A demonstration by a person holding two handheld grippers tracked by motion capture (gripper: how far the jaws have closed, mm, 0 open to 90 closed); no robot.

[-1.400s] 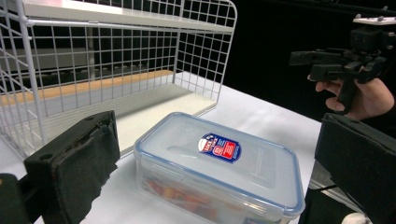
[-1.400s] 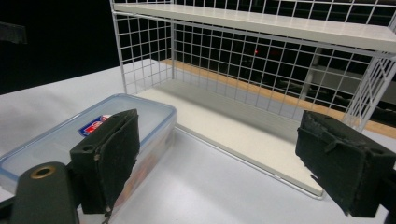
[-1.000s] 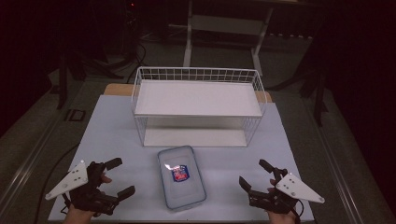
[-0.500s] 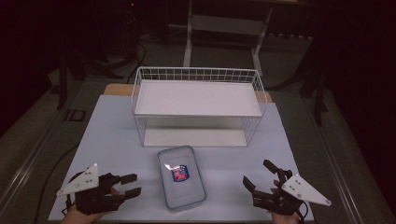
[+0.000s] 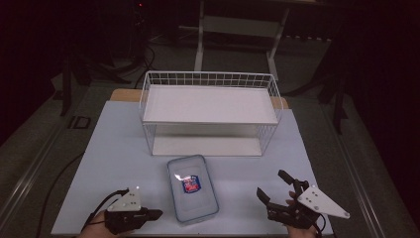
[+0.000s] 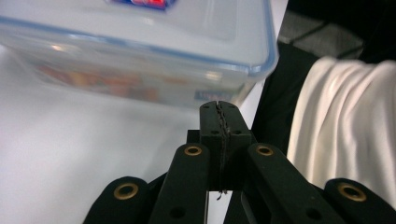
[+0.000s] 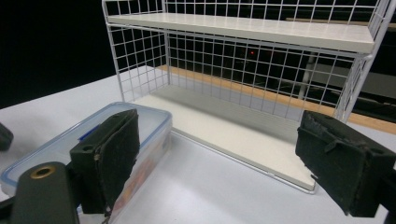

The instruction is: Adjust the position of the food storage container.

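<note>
Left tool (image 5: 148, 214) together, right tool (image 5: 275, 188) apart: both should flank the clear lidded plastic box (image 5: 192, 187) squarely before lifting.

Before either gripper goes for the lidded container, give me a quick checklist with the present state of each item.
1. Container lid on: ok.
2. Right gripper open: ok, jaws wide apart.
3. Left gripper open: not ok, jaws shut, nothing between them.
4. Container free of both grippers: ok, neither touches it.
5. Wire rack shelves bare: ok, top and bottom.
6. Lid latched: cannot tell.
</note>
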